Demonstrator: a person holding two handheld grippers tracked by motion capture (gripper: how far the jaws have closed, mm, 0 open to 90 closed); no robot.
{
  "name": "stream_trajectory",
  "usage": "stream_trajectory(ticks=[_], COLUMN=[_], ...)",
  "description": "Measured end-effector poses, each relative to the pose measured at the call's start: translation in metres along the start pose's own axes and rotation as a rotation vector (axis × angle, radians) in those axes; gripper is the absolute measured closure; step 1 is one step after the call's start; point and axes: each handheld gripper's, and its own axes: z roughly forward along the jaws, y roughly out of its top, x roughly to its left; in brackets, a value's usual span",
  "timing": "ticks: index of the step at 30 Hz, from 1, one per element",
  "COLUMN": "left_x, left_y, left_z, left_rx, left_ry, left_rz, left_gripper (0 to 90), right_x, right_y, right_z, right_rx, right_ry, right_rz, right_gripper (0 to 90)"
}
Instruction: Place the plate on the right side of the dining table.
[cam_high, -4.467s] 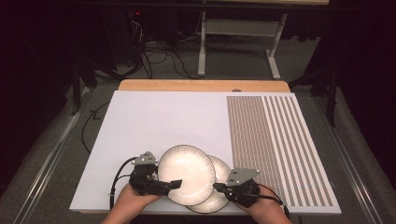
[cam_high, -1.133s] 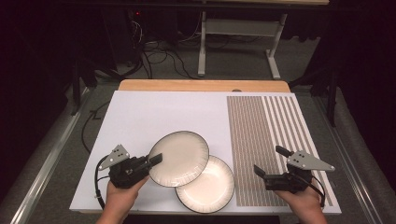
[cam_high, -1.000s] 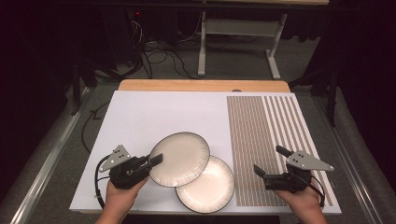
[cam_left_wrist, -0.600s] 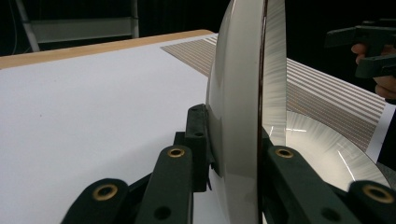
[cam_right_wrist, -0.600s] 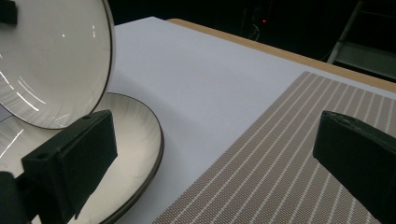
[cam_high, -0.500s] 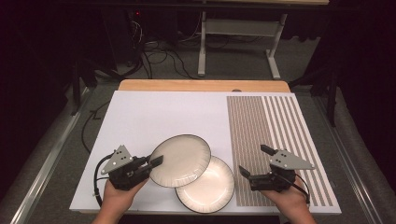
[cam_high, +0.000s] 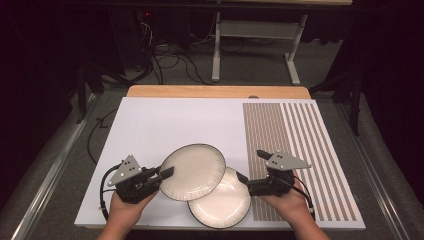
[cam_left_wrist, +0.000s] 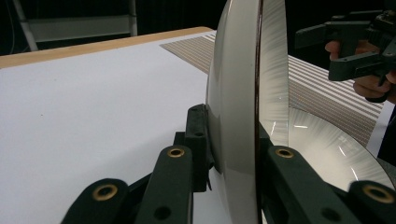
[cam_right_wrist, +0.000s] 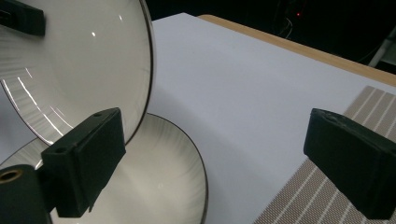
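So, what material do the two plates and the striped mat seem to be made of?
Upper plate and lower plate: probably glazed ceramic, cream with a thin dark rim; the sign is sharp glossy highlights, though melamine is possible. Striped mat: seemingly woven fabric or vinyl, matte, with a fine ribbed weave seen in the right gripper view.

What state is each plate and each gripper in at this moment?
Upper plate: lifted by its rim, overlapping the lower plate.
Lower plate: flat on the table, not gripped.
Left gripper: shut on the upper plate's rim.
Right gripper: open, jaws wide apart, beside the lower plate's edge.
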Motion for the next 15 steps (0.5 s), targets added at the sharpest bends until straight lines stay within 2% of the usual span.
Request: stream_trajectory(ticks=[9, 15], left_x=[0.0, -0.001], left_y=[0.0, -0.001], left_z=[0.0, 0.001], left_rx=[0.001, 0.012], left_ry=[0.004, 0.024], left_rz=[0.006, 0.021], left_gripper=[78.0, 78.1], right_x=[0.014, 0.022], right_y=[0.016, 0.02], right_z=[0.024, 0.037], right_rx=[-0.005, -0.007], right_ry=[0.068, 0.121], right_rz=[0.0, 0.009], right_gripper=[9.4, 15.6])
